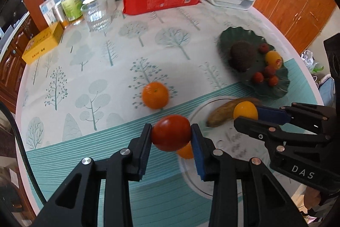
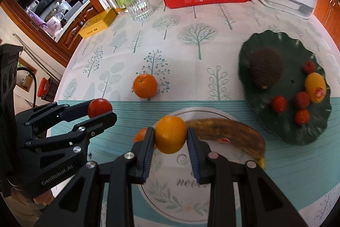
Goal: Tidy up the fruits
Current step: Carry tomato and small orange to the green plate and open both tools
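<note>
On the table [image 2: 212,52], the dark green leaf plate [image 2: 297,133] already holds a big brown fruit, a yellow one and small red ones. Just beside it, the white plate [image 2: 212,201] has a brown banana [image 2: 229,131]. One orange [image 2: 145,85] sits alone on the cloth. The right gripper [image 2: 170,135] squeezes a yellow-orange fruit [image 2: 170,134]. The left gripper [image 1: 171,133] squeezes a red tomato [image 1: 171,132]. Both still need a home, I think.

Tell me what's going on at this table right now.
A person is sorting fruit with two handheld grippers. The left gripper is shut on a red tomato, the right gripper on a small orange, both above the white plate where a browned banana lies. Another orange sits on the tablecloth, and the green leaf dish holds more fruit.
</note>
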Available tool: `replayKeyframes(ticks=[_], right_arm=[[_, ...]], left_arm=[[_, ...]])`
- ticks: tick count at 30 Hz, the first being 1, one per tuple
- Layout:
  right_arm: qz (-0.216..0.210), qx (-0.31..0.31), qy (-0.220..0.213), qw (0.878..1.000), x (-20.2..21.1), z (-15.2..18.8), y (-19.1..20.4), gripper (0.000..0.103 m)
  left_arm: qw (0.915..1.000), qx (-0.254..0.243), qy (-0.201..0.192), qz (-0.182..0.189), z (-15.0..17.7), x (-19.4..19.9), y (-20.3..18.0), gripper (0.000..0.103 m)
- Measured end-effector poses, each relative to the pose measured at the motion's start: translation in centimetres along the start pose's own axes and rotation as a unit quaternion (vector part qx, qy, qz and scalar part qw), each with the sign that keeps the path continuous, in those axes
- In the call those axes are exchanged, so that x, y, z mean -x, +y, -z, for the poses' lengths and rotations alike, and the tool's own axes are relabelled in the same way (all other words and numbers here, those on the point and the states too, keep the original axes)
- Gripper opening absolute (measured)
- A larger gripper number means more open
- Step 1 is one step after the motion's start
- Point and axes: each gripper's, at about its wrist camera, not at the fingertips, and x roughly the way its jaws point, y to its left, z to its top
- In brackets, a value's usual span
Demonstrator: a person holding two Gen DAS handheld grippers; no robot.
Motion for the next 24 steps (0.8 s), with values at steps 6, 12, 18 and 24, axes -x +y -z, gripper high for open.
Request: replayKeyframes(ticks=[6,12,18,24], right_arm=[[-0.011,-0.002,-0.015,1.000,2.8,1.2,-2.7,0.031],[-0.024,0.011,-0.019,0.999,5.4,1.4,-6.7,0.031],[-0.019,0.038,-0.025,0.999,8.3,0.2,-11.8,0.031],[-0.014,0.051,-0.036,0.998,10.6,-3.7,-16.7,0.031]], left_arm=[[1.0000,0.002,-0.007,0.007,-0.4,1.5,-4.0,0.035],[0.9998,0.018,-0.007,-0.001,-1.4,1.3,-9.2,0.035],[0.9993,0.033,-0.014,-0.013,-3.7,0.9,-14.9,0.035],[0.9984,0.039,-0.028,-0.028,-7.7,0.8,-18.9,0.035]])
